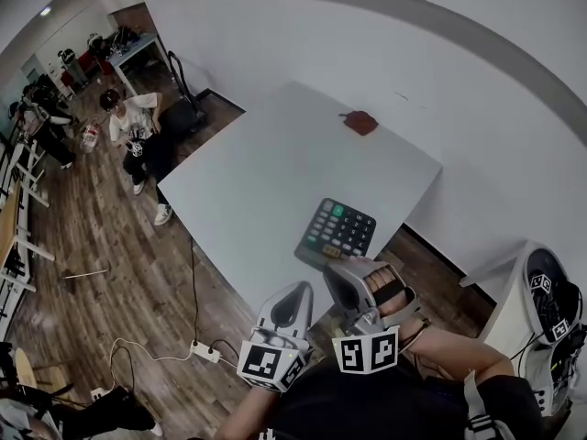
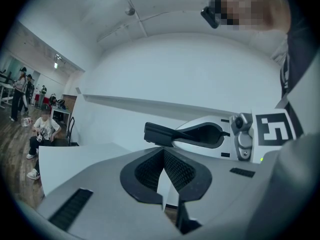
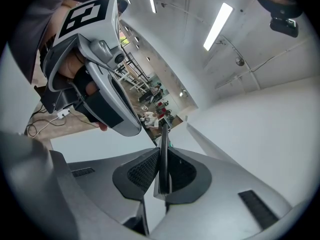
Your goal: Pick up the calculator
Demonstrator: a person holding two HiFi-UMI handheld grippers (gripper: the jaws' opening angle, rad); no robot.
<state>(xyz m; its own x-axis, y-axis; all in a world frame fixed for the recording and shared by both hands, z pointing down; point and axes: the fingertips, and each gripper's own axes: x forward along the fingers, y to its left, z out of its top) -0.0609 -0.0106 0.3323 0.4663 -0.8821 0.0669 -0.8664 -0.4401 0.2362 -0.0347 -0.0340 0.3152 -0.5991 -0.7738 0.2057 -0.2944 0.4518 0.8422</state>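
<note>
Tabletop (image 1: pixel 275 181) holds red object (image 1: pixel 359 122), seen overhead only; right tongs (image 3: pixel 159 156) pinch calculator (image 3: pixel 163 136).

Head view steeply down over the white table (image 1: pixel 275 172), gripper views close behind own jaws, roughly level across it, left catching the right gripper (image 2: pixel 162 134), right catching the left gripper (image 3: pixel 127 129).

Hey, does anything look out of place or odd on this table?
Nothing looks spilled or broken. The calculator hangs tilted above the table, but only because the right gripper is clamped on its edge. A small red thing lies alone near the far edge.
</note>
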